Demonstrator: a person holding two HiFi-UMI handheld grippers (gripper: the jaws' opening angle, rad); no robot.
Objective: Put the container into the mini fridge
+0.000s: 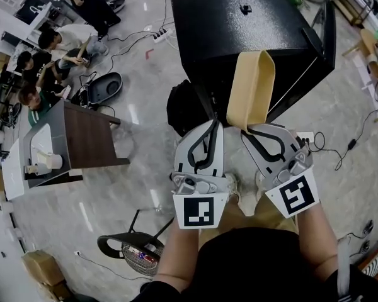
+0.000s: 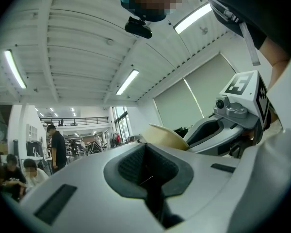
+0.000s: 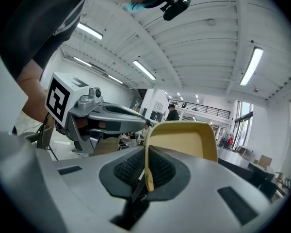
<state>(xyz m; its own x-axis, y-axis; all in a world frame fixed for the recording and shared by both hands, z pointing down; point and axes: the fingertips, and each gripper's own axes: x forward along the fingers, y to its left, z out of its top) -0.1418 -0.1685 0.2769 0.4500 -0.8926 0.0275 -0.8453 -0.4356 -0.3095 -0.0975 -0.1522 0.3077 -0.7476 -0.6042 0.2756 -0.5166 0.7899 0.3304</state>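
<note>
Half done at most: right gripper (image 1: 251, 129) clamped on tan container (image 1: 252, 83) rim, centre frame; left gripper (image 1: 213, 126) closed, empty; mini fridge (image 1: 239, 33) upper centre, insertion pending.

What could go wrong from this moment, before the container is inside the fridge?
The right gripper pinches the container by one thin wall only, so it may swing or slip. Whether the fridge door is open I cannot tell; if shut, the container could bump it. A cable lies on the floor near the person's feet, a possible trip.
</note>
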